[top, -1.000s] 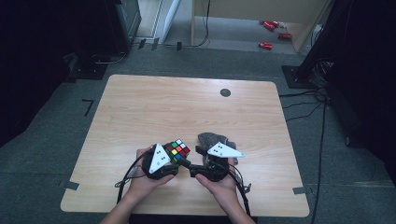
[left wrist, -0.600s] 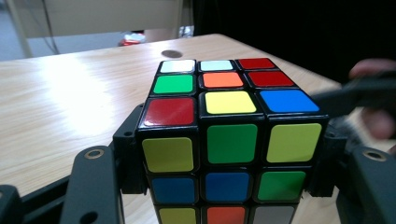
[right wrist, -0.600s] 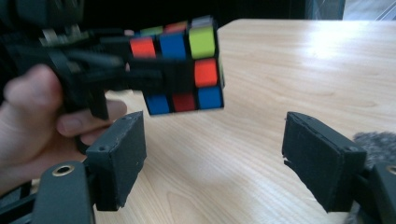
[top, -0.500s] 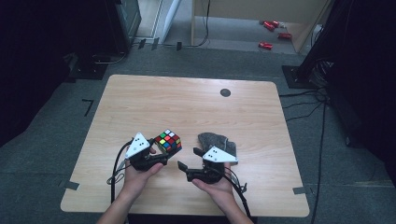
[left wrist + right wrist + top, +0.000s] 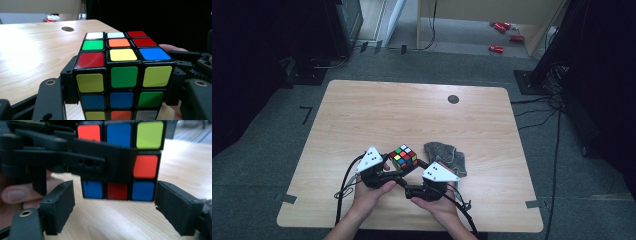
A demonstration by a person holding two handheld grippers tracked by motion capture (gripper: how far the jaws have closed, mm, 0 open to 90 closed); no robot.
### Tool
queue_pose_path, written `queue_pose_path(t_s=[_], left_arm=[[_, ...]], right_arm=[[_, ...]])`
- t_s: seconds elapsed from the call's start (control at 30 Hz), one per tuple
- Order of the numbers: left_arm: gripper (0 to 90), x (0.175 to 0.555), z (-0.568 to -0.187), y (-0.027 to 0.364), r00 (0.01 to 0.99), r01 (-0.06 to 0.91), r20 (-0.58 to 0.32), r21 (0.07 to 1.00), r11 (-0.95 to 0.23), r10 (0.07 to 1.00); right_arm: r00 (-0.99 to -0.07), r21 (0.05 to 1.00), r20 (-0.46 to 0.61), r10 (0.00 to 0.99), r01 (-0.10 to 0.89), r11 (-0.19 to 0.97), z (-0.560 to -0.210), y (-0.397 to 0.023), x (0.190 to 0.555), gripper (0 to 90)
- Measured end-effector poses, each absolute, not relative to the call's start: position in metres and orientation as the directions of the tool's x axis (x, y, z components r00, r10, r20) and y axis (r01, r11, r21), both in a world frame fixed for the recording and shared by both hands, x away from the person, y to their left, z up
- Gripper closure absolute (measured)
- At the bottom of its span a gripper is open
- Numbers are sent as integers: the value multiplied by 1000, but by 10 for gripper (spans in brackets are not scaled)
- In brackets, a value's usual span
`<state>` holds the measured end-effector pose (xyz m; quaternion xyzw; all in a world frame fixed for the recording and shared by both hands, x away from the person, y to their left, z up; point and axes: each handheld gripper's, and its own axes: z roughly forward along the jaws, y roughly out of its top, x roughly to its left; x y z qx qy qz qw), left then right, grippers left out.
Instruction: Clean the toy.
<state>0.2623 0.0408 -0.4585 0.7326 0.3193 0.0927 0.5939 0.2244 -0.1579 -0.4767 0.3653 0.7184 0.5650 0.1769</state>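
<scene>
The left hand-held gripper [image 5: 398, 175] clamps the cube [image 5: 403, 156] while the right hand-held gripper [image 5: 113, 207], jaws wide and empty, seemingly lines up on its bottom layer to twist.

The cube [image 5: 123, 75] has black edges around stickers of red, green, yellow, blue, orange and white, mixed on every face seen. The table [image 5: 377, 115] is pale wood with a fine grain and one small dark round spot [image 5: 453, 99] near its far edge. A mottled grey cloth [image 5: 447, 156] lies on it. Each gripper is black with a light grey three-cornered plate.
</scene>
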Motion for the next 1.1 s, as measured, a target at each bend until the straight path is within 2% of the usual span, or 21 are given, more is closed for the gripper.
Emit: queue_pose_path(t_s=[0.03,0.07,0.13,0.43,0.63,0.87,1.1], left_arm=[[341,262,-459,40,780,361,-247,928,-91,575],[341,262,-459,40,780,364,-251,927,-89,573],[341,262,-459,40,780,364,-253,927,-87,572],[316,266,-461,45,797,358,-266,931,-68,543],[285,268,-454,58,800,307,-246,951,-21,548],[295,272,-454,70,800,245,-171,968,-52,574],[269,274,-465,65,808,170,-28,967,-189,588]], right_arm=[[-668,945,150,729,313,92,-476,-158,223,217],[-658,950,132,742,298,96,-476,-157,222,296],[-655,953,123,746,288,96,-476,-158,221,321],[-642,956,65,764,260,138,-476,-156,217,342],[-605,945,76,792,297,136,-478,-164,224,344],[-564,936,127,816,341,90,-469,-187,235,344],[-547,928,161,822,368,63,-460,-204,241,344]])
